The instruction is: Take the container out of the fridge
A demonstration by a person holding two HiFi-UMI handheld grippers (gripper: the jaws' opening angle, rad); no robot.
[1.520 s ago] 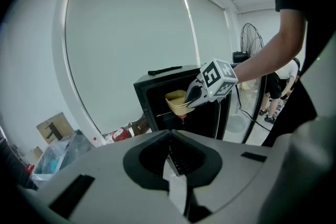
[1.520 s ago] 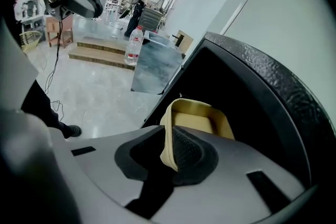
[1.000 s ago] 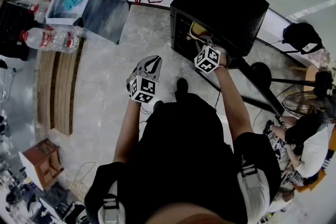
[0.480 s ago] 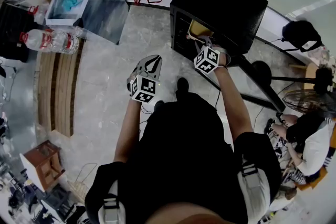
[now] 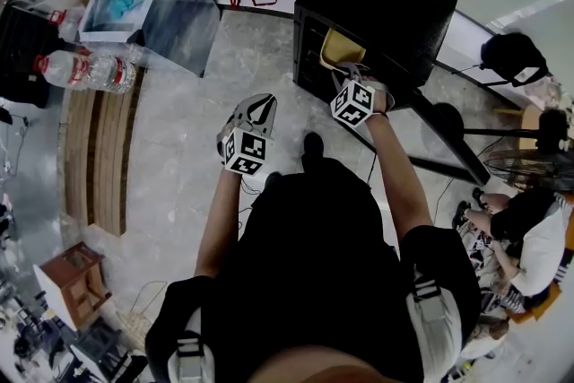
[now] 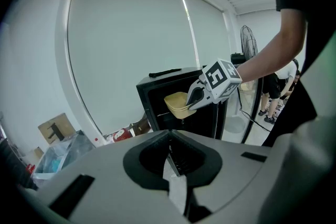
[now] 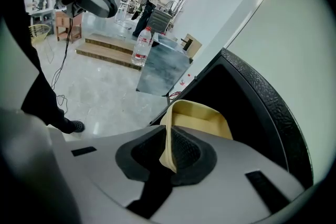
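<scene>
The right gripper (image 5: 346,73) is clenched on the rim of the yellow container (image 7: 202,117), which sits tilted at the mouth of the black fridge (image 5: 386,3), upper centre of the head view. The left gripper (image 5: 258,108) hangs over bare floor at centre, well apart from the fridge, jaws pressed together on nothing. At upper left are a grey bin (image 5: 179,12) and a water bottle (image 5: 85,67), both clear of the container. A fan (image 5: 516,170) stands at right.

Black short-sleeved shirt (image 5: 309,256); grey left tongs (image 5: 260,106) and right tongs (image 5: 348,73) with black-and-white marker cubes (image 5: 244,152).
</scene>
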